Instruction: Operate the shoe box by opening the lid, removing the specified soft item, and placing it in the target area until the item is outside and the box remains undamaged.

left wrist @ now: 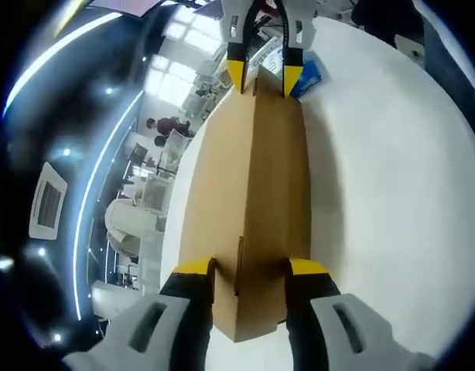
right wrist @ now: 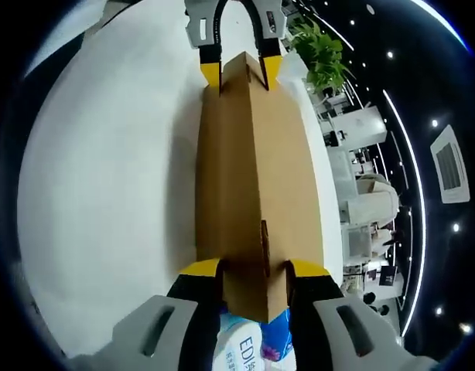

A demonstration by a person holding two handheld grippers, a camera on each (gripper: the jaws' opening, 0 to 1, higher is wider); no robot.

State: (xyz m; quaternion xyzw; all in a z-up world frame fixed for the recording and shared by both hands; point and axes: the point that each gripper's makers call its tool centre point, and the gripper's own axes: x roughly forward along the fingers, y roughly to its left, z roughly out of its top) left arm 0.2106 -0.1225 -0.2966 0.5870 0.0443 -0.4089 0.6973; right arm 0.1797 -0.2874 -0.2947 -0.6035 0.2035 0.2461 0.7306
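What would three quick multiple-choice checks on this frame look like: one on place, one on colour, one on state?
1. Where does the brown cardboard shoe box sit?
A. on a white table
B. on the floor
C. on a shelf

2. What colour are the gripper fingertips?
A. red
B. yellow
C. green

3. How do the two grippers stand to the box?
A. both away from it
B. one at each end, jaws astride the edge
C. both at the same end

Answers:
1. A: the white table lies all around the box.
2. B: yellow pads tip the black fingers in both views.
3. B: the left gripper straddles the near end in the left gripper view, while the right gripper shows at the far end there, beside a blue and white packet.
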